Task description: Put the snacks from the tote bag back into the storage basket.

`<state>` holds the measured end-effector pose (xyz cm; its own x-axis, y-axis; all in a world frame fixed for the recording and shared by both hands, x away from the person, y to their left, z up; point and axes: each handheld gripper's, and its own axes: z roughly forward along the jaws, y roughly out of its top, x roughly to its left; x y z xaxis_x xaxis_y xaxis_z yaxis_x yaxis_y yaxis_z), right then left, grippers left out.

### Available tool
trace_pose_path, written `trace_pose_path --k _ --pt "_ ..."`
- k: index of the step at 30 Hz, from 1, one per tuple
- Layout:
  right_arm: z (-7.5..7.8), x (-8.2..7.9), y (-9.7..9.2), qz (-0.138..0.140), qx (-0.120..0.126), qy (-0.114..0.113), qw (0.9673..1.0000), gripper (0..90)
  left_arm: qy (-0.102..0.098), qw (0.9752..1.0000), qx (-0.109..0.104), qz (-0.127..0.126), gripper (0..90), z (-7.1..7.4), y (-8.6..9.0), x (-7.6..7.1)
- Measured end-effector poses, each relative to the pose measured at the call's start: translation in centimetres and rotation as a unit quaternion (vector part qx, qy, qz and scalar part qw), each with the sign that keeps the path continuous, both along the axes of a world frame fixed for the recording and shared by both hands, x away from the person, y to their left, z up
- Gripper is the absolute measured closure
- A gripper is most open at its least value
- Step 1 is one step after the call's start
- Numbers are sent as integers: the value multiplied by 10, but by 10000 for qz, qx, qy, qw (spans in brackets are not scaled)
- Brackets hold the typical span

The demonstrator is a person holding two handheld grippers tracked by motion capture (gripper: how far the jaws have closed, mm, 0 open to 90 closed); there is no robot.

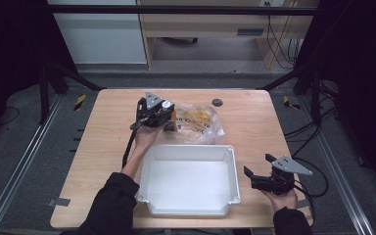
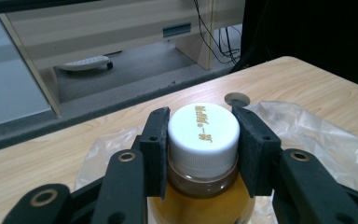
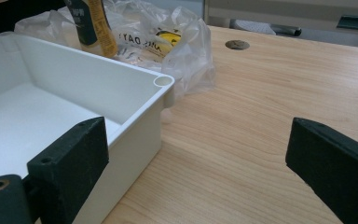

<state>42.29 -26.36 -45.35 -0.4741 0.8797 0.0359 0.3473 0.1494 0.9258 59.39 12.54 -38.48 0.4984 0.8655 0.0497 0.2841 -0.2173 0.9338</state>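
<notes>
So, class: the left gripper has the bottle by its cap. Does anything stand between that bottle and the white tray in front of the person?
Nothing visible does. The bottle, clamped at its white cap in the left gripper, is above the clear plastic bag, just beyond the white tray. Only the tray's own far wall lies between, and its inside looks bare.

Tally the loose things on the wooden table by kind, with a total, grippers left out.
Amber-filled bottle with a white screw cap: 1
Crumpled clear plastic bag with yellow print: 1
White rectangular plastic tray: 1
Total: 3
</notes>
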Motion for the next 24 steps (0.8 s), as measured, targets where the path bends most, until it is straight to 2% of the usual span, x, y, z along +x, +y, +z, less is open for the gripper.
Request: trace_pose_path --k 3,6,11,16,20,24 --pt "0 0 0 -15 -5 11 10000 60 -97 9999 -45 -39 587 7 2 -4" --pt "0 0 0 4 2 -4 10000 61 -103 9999 -114 -29 587 13 4 -5" --pt "0 1 0 -6 12 -11 10000 61 -179 9998 -99 15 587 24 7 -8" --pt "0 0 0 3 13 -17 10000 61 -319 9991 -258 43 587 35 13 -13" --pt "0 0 0 -5 35 -16 10000 61 -389 9988 -300 64 587 46 18 -16" --pt "1 0 0 -6 39 -22 10000 61 -375 9988 -322 71 587 52 20 -18"
